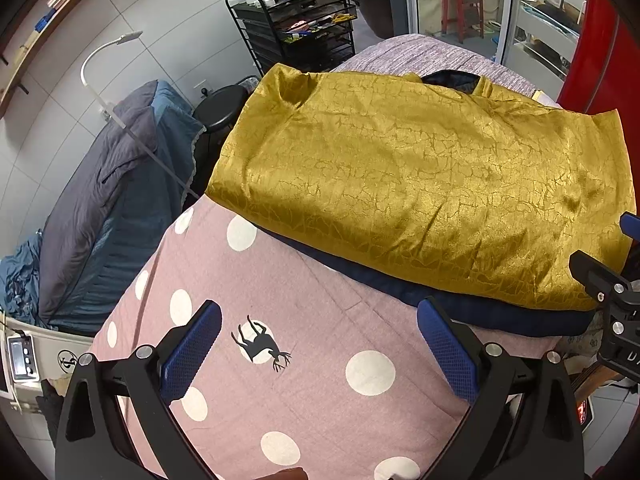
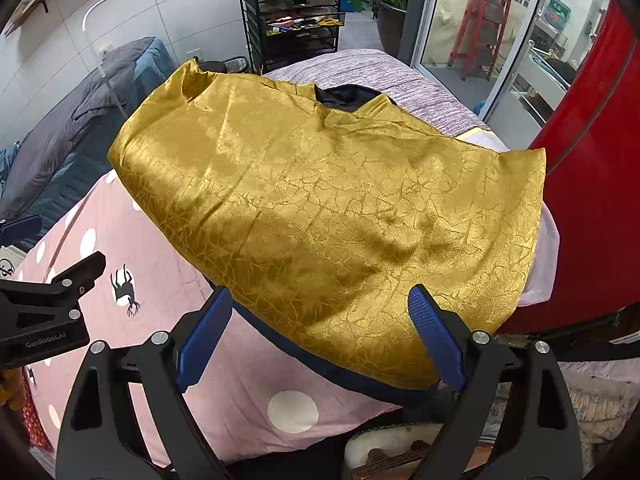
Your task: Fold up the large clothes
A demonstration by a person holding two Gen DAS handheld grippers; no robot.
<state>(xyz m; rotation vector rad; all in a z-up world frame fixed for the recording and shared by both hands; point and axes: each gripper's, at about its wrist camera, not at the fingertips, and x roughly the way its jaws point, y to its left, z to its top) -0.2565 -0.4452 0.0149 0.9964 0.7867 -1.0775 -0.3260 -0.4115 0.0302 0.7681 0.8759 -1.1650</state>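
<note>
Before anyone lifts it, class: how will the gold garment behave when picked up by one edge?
The gold garment will probably droop, since it lies in soft wrinkles. Its sheen suggests it is slippery and may slide off the dark blue layer beneath. It looks thin, so likely light.

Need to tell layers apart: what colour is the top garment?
Shiny mustard gold garment with a crackle pattern, clearest in the right wrist view.
</note>
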